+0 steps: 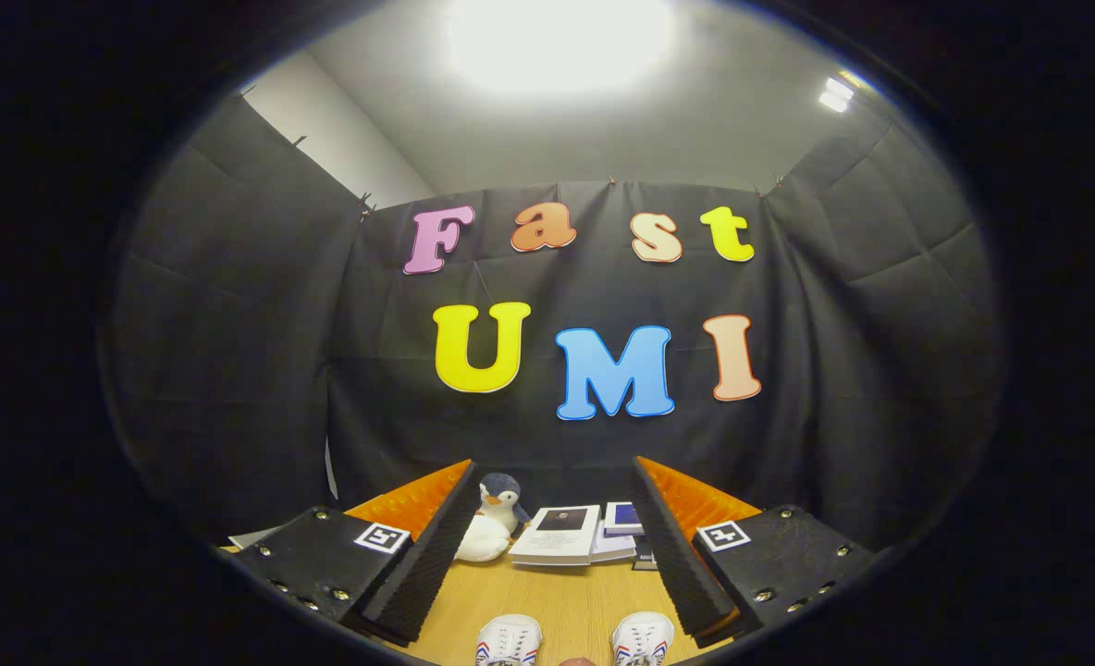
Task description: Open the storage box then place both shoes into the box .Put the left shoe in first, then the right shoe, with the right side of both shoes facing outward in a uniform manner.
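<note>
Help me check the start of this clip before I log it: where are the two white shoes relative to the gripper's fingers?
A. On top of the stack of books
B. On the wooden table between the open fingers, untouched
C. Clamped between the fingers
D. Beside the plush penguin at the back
B: the two white shoes sit toe-forward on the wooden table, in the wide gap of the open gripper, with neither finger touching them.

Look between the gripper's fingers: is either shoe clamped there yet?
No. The gripper is open, and both shoes lie untouched on the table.
</note>
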{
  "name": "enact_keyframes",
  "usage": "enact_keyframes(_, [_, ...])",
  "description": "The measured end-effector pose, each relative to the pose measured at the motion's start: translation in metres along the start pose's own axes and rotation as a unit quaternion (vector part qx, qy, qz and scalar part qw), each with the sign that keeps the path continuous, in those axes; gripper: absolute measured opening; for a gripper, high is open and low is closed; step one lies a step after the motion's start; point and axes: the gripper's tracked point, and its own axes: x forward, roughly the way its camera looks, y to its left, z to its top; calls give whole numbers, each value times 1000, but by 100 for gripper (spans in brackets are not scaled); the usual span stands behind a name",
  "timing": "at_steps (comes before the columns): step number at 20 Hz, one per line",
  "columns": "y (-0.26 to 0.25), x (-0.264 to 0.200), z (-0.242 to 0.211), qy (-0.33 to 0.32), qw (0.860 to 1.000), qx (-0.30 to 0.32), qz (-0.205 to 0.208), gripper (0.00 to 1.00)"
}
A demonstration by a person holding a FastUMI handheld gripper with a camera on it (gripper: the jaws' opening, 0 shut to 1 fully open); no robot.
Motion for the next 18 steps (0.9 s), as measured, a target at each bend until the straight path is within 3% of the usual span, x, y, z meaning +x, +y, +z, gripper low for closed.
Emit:
enact_keyframes(6, [6,-2,-6,8,1000,2,3,97])
enact_keyframes(11, [18,1,-22,36,998,40,15,97])
enact_keyframes(18, [64,-2,-63,104,983,123,86,98])
